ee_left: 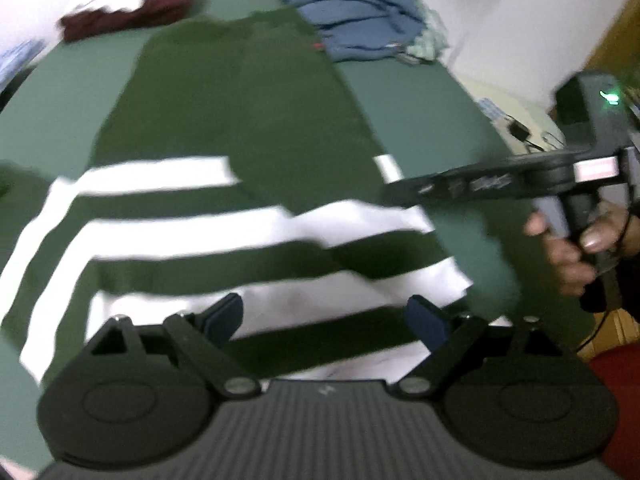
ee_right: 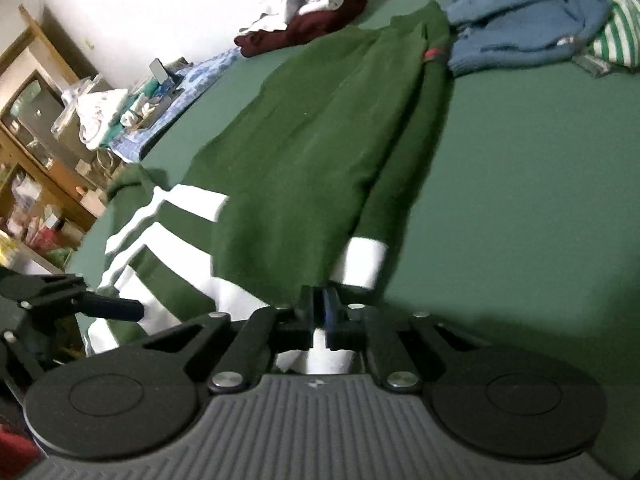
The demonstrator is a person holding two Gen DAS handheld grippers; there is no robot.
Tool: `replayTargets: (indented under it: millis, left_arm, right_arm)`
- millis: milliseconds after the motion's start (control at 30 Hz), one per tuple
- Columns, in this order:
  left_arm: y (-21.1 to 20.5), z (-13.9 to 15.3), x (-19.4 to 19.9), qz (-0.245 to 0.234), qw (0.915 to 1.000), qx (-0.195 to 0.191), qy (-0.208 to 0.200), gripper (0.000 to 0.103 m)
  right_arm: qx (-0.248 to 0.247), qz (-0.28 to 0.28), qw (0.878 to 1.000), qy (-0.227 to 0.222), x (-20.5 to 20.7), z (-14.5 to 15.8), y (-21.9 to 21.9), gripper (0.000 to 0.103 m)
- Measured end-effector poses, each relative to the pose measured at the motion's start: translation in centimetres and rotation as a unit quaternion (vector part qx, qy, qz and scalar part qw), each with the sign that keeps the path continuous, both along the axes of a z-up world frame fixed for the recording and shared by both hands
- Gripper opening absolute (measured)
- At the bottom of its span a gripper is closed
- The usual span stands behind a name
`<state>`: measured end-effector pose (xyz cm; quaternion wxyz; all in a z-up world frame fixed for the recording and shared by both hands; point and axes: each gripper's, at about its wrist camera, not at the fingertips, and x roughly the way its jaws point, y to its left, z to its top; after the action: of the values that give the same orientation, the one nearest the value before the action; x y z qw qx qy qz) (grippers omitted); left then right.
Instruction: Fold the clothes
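Observation:
A dark green sweater with white stripes point(ee_left: 224, 132) lies spread on the green bed sheet point(ee_left: 420, 92), its striped end nearest me; it also shows in the right wrist view point(ee_right: 296, 152). My left gripper point(ee_left: 324, 318) is open and empty, hovering just above the white stripes. My right gripper point(ee_right: 320, 314) is shut on the sweater's near striped edge, with white fabric between the jaws. The right gripper point(ee_left: 404, 192) also shows in the left wrist view, at the sweater's right edge, held by a hand.
A blue garment pile point(ee_left: 352, 16) and a green-striped cloth point(ee_right: 616, 28) lie at the far right. A maroon and white pile point(ee_left: 124, 4) lies at the far left. Wooden shelves with clutter point(ee_right: 36, 128) stand beyond the bed's left edge.

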<state>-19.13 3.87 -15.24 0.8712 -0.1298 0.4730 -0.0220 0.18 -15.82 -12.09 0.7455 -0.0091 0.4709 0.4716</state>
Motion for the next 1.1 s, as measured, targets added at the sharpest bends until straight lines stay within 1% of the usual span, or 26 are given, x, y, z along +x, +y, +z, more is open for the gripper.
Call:
replayTargets:
  millis: [67, 100, 167, 200, 267, 300, 367, 400, 467, 533, 600, 667, 733, 767, 867, 900, 967, 1033, 1067, 1100]
  left_arm:
    - [0.9, 0.0, -1.1, 0.019, 0.9998, 0.0, 0.005, 0.089]
    - [1.2, 0.0, -1.5, 0.027, 0.9996, 0.001, 0.007, 0.089]
    - [1.8, -0.1, -2.2, 0.04, 0.9991, 0.0, 0.01, 0.089]
    - [2.1, -0.1, -2.3, 0.045, 0.9989, 0.0, 0.013, 0.089]
    - [2.3, -0.2, -2.6, 0.047, 0.9987, 0.005, 0.019, 0.089]
    - [2.4, -0.3, -2.7, 0.048, 0.9986, 0.008, 0.021, 0.089]
    - [2.7, -0.7, -2.8, 0.048, 0.9985, 0.007, 0.024, 0.089]
    - [2.9, -1.0, -2.8, 0.048, 0.9985, 0.005, 0.027, 0.089]
    - [3.2, -1.3, -3.0, 0.042, 0.9987, 0.002, 0.029, 0.089]
    - [3.9, -0.8, -3.3, 0.03, 0.9994, 0.0, 0.019, 0.089]
    - [5.0, -0.2, -3.6, 0.02, 0.9997, 0.007, 0.012, 0.089]
    - [6.6, 0.0, -4.1, 0.018, 0.9996, 0.02, 0.012, 0.089]
    - [8.9, 0.0, -4.7, 0.024, 0.9992, 0.026, 0.018, 0.089]
    - [10.1, 0.0, -5.1, 0.029, 0.9989, 0.027, 0.024, 0.089]
    - [14.1, -0.2, -7.2, 0.048, 0.9977, 0.031, 0.035, 0.089]
    - [15.4, -0.3, -8.2, 0.057, 0.9971, 0.033, 0.039, 0.089]
    - [18.1, -0.3, -10.3, 0.074, 0.9955, 0.036, 0.047, 0.089]
    - [20.6, -0.4, -12.2, 0.095, 0.9931, 0.04, 0.056, 0.089]
    - [21.8, -0.4, -13.1, 0.106, 0.9916, 0.042, 0.061, 0.089]
    - [22.8, -0.5, -13.8, 0.118, 0.99, 0.044, 0.063, 0.089]
  right_arm:
    - [0.011, -0.013, 1.0, -0.004, 0.4, 0.8, -1.1, 0.003]
    - [0.004, -0.016, 1.0, -0.011, 0.5, 0.9, -1.3, 0.002]
    - [-0.028, -0.014, 0.999, -0.015, 0.7, 0.2, -1.3, 0.004]
    - [-0.036, -0.017, 0.999, -0.017, 0.9, 0.1, -1.3, 0.01]
    - [-0.031, -0.034, 0.999, -0.02, 1.3, 0.3, -1.4, 0.017]
    - [-0.02, -0.045, 0.999, -0.024, 1.6, 0.7, -1.5, 0.021]
    - [0.025, -0.049, 0.998, -0.03, 2.0, 2.2, -0.9, 0.033]
    - [0.041, -0.042, 0.998, -0.034, 2.0, 2.9, -0.2, 0.043]
    - [0.058, -0.016, 0.997, -0.051, 1.7, 3.9, 2.5, 0.043]
    - [0.071, 0.021, 0.995, -0.063, 0.7, 4.4, 6.2, 0.043]
    - [0.086, 0.072, 0.991, -0.067, -0.6, 4.7, 10.5, 0.043]
    - [0.085, 0.131, 0.983, -0.092, -2.8, 4.8, 15.6, 0.049]
    - [0.076, 0.189, 0.97, -0.137, -5.7, 4.5, 21.1, 0.065]
    - [0.07, 0.216, 0.961, -0.16, -7.0, 4.3, 23.8, 0.066]
    - [0.064, 0.291, 0.931, -0.212, -11.1, 3.5, 32.0, 0.066]
    - [0.06, 0.313, 0.919, -0.234, -12.6, 3.1, 34.4, 0.066]
    - [0.045, 0.355, 0.889, -0.287, -15.3, 2.0, 38.4, 0.065]
    - [0.021, 0.383, 0.861, -0.335, -17.3, 0.5, 41.8, 0.064]
    - [0.006, 0.395, 0.846, -0.357, -18.2, -0.4, 43.4, 0.063]
    - [-0.009, 0.402, 0.835, -0.375, -18.8, -1.3, 44.8, 0.059]
